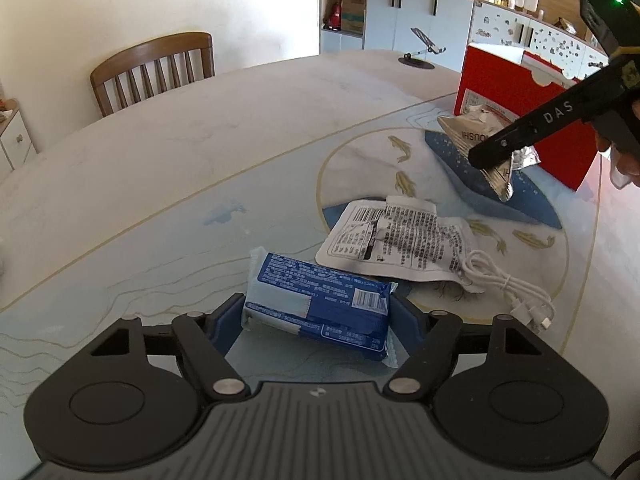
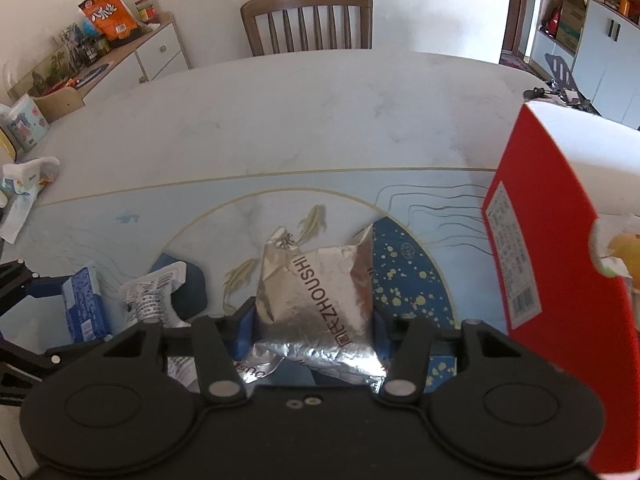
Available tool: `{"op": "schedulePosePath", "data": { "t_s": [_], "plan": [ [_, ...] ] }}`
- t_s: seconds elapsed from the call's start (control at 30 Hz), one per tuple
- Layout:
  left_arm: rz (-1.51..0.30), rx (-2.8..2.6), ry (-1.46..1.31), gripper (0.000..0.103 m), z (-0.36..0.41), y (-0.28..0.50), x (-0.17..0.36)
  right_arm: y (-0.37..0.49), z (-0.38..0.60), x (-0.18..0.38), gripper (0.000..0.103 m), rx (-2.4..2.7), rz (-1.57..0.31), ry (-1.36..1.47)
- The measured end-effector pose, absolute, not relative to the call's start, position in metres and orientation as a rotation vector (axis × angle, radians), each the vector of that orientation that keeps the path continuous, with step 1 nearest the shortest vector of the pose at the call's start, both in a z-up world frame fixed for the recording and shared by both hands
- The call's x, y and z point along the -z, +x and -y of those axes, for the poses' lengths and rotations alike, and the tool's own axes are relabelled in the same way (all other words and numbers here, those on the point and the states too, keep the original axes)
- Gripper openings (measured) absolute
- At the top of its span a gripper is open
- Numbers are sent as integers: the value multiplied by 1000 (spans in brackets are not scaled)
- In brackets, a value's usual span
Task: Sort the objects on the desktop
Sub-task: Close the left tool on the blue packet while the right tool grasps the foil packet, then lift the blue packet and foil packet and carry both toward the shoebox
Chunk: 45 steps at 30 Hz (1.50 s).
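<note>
The left hand-held gripper (image 1: 318, 320) is clamping a blue packet (image 1: 318, 304) near the surface's front edge. The right hand-held gripper (image 2: 314, 328) is gripping a foil pouch (image 2: 316, 300) beside a red box (image 2: 560, 280). The crinkled foil may slip out.

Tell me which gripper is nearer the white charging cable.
Left. The left gripper grips the blue packet right beside the white cable; the right gripper holds the silver pouch farther off.
</note>
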<state>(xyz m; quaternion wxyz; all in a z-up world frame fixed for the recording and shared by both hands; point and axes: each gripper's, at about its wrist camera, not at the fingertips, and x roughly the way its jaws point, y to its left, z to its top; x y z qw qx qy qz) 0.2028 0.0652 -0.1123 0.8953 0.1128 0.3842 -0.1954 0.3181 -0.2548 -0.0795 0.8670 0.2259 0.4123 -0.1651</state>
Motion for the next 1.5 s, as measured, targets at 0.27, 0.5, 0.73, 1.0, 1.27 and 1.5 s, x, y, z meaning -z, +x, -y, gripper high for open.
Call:
{"op": "schedulePosePath", "data": {
  "t_s": [0.27, 0.5, 0.73, 1.0, 1.27, 1.5],
  "plan": [
    [-777, 404, 205, 76, -62, 190, 89, 297, 246, 61, 54, 354, -832, 495],
    [-765, 425, 171, 76, -49, 181, 70, 277, 240, 50, 54, 350, -836, 512],
    [-751, 457, 164, 76, -32, 169, 53, 250, 234, 37, 54, 339, -806, 548],
    [-738, 505, 155, 76, -9, 155, 28, 224, 226, 22, 54, 325, -791, 548],
    [-720, 549, 157, 76, 21, 147, 8, 198, 226, 7, 54, 339, -787, 545],
    [-690, 589, 170, 76, 50, 143, -8, 172, 236, -7, 54, 351, -755, 553]
  ]
}}
